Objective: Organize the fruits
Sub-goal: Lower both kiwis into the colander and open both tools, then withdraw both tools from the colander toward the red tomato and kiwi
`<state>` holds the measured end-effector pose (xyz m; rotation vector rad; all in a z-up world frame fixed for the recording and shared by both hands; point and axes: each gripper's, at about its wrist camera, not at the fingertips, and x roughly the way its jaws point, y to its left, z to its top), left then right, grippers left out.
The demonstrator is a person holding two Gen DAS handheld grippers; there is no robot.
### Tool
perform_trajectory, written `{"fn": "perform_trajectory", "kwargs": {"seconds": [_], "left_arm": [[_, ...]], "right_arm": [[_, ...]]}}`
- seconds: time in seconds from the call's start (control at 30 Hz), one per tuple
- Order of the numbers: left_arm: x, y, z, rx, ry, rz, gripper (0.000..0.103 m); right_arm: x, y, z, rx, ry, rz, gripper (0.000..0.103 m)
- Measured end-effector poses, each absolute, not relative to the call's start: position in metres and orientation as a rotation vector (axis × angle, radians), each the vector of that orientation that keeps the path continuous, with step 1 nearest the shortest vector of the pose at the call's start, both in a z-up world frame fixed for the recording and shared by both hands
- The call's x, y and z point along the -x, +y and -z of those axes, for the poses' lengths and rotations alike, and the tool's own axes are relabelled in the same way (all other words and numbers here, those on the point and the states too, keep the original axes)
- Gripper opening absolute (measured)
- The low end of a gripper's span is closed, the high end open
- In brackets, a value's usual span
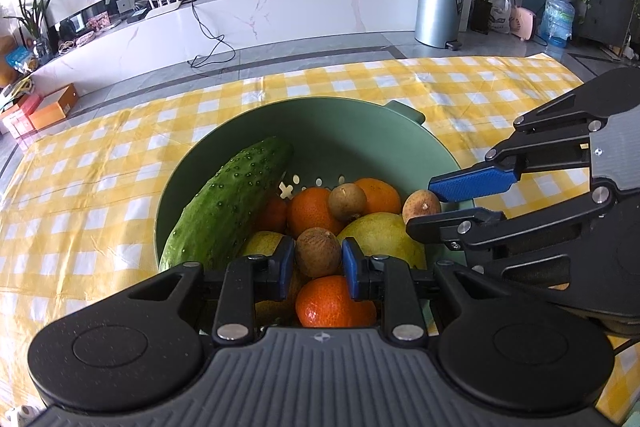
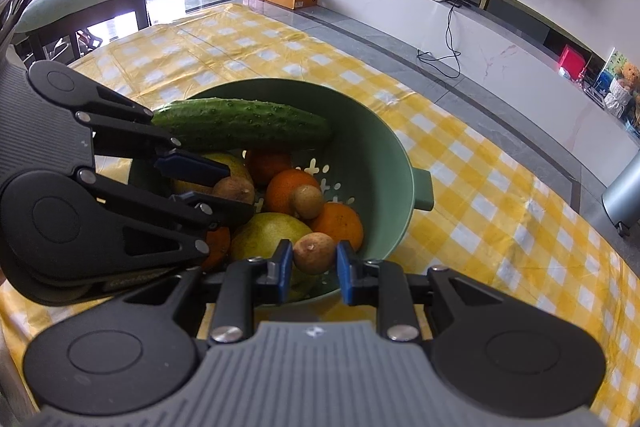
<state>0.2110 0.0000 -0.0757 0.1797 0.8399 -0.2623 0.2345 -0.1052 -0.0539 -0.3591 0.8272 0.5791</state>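
- Nearest to us in the left wrist view, our left gripper (image 1: 318, 261) sits at the bottom centre, its blue pads closed on a brown longan (image 1: 319, 251) that fills the gap between them.
- Just under that fruit lies a tangerine (image 1: 335, 303), and a yellow-green pear (image 1: 380, 237) rests just to its right.
- Our right gripper (image 2: 313, 263), at the bottom centre of its own view, is likewise clamped on a second longan (image 2: 314, 251), which sits over the near rim of the bowl.
- Seen from the left wrist view, this gripper reaches in from the right edge, the held fruit at its fingertips by the bowl's right rim.
- Both fruits sit within a green colander bowl (image 1: 344, 131) in the middle of the frame, white holes showing in its bottom.
- Further in, a third longan (image 1: 347, 202) lies on top of two more tangerines.
- A cucumber (image 1: 232, 207) leans along the bowl's left wall, wet with droplets, its lower end hidden behind our left gripper.
- A stubby handle sticks out from the bowl's far rim, upper right of centre.
- Under the bowl, the worktop (image 1: 100, 179) wears a yellow and white checked cloth.
- Beyond its far edge is grey tiled floor, then a long white marble cabinet.
- At the upper right stands a silver pedal bin (image 1: 438, 9).
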Motion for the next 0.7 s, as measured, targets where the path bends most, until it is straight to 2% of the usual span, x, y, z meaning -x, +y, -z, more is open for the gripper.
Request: {"fn": "perform_trajectory", "kwargs": {"seconds": [0.13,0.3,0.43,0.57,0.7], "left_arm": [[-0.209,-0.002,0.074,-0.190,0.835,0.250,0.031],[-0.203,0.000,0.067,-0.188,0.808,0.239,0.038],[-0.199,0.002,0.058,-0.181,0.797,0.222,0.042],[-0.192,0.002,0.048,-0.180,0.788,0.210,0.043],[-0.180,0.002,0.036,-0.172,0.765,0.209,0.043]], "right_arm": [[-0.234,-0.106,0.054,0.351,0.825,-0.583,0.021],[-0.232,-0.108,0.050,0.345,0.810,-0.585,0.022],[-0.229,-0.112,0.043,0.333,0.789,-0.579,0.031],[-0.223,-0.116,0.033,0.320,0.764,-0.577,0.032],[-0.210,-0.122,0.022,0.305,0.724,-0.561,0.039]]}}
